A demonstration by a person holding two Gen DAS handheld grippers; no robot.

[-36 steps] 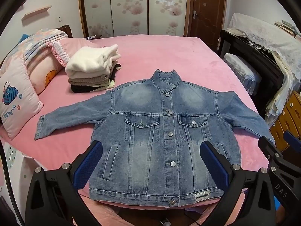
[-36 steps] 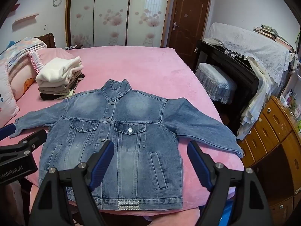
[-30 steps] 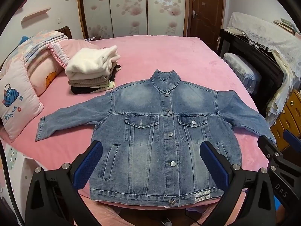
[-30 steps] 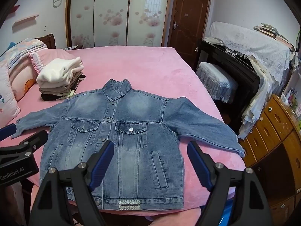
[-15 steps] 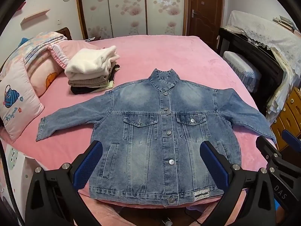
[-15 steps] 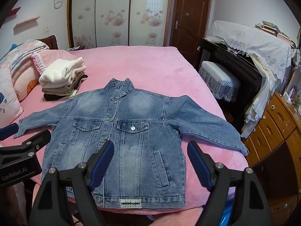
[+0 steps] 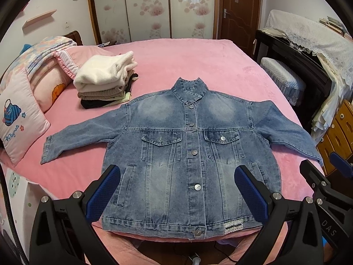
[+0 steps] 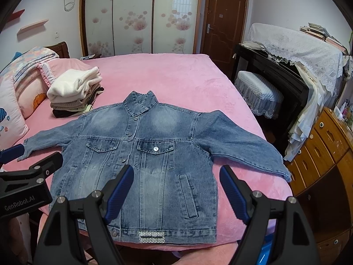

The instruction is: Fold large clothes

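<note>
Nearest, left gripper (image 7: 176, 194) and right gripper (image 8: 176, 192) both spread wide, empty, above hem. Jacket (image 7: 189, 150) flat on bed (image 7: 198, 61), collar at 12 o'clock. Denim likely heavy, stiff; pinch cuffs or shoulder seams.

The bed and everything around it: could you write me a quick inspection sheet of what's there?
Surface: pink bed, smooth.
Job's things: denim jacket spread flat, front up, buttoned, sleeves out; hem at the near edge.
Clutter: folded pile, pillows on the left.
Grippers: left gripper and right gripper open, above the hem, holding nothing.
Cables: dark cable below the bed edge.
Surroundings: wardrobe, door, stool, drawers.
</note>
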